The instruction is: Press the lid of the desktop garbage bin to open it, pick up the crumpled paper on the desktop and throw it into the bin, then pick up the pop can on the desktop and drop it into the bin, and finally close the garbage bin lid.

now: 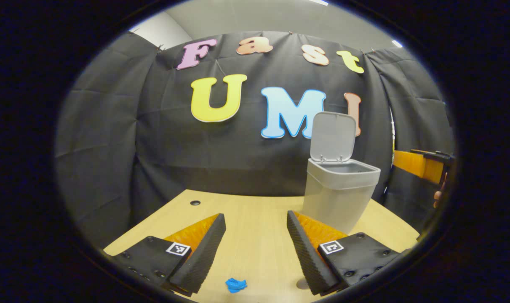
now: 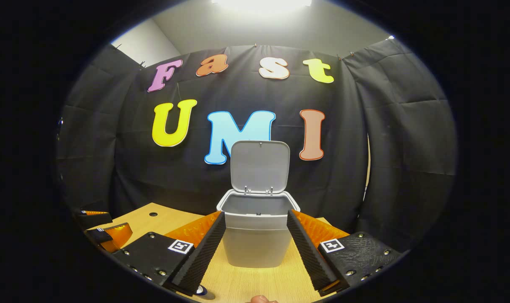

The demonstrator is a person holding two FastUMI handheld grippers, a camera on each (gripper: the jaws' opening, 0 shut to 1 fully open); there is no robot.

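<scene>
A: Bin point(image 2: 257, 235) stood on the desk point(image 1: 255, 227), lid point(image 2: 260, 166) raised; both claws, left point(image 1: 255, 252) and right point(image 2: 255, 252), spread wide, nothing held.

B: Blue crumpled paper point(image 1: 236, 285) lies just below the left claw; the bin could be knocked.

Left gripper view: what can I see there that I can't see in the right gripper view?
The left gripper view adds the blue crumpled paper, lying on the table between the open fingers of the left gripper. The right gripper view adds a peek inside the bin, which stands straight ahead between the open fingers of the right gripper. Both share the grey bin with its lid standing up, and the wooden table.
</scene>
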